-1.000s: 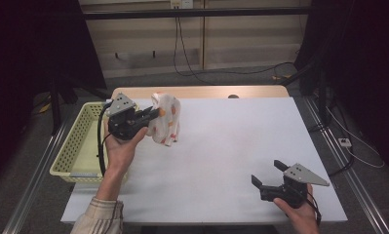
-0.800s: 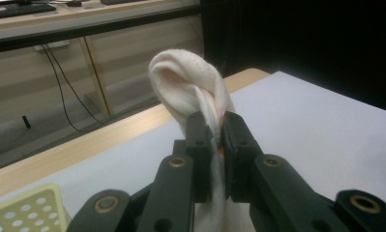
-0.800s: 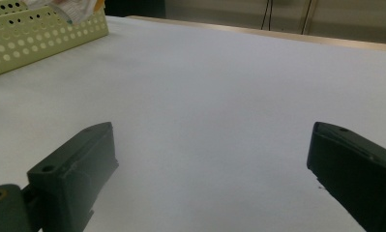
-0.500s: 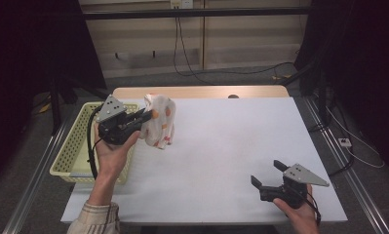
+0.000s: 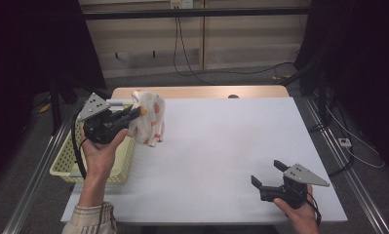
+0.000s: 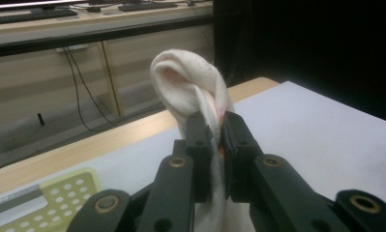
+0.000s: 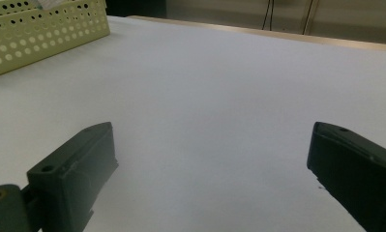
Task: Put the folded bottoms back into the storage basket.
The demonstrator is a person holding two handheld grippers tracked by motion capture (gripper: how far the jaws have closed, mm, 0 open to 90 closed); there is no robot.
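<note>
A left gripper (image 5: 136, 113) pinches a soft white cloth (image 5: 149, 118) with orange spots at ten o'clock on the white table (image 5: 221, 146), beside a perforated yellow basket (image 5: 65, 165). The limp, knitted fabric hangs in folds and could slip free if the narrow pinch loosens. The right gripper (image 5: 271, 176), jaws spread, rests at five o'clock.

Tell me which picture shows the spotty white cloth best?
The high view: there the whole cloth hangs from the left gripper, with its orange spots showing, beside the yellow basket. The left gripper view is closer, but shows just a plain white fold pinched between the jaws. The right gripper view looks across the white table.
</note>
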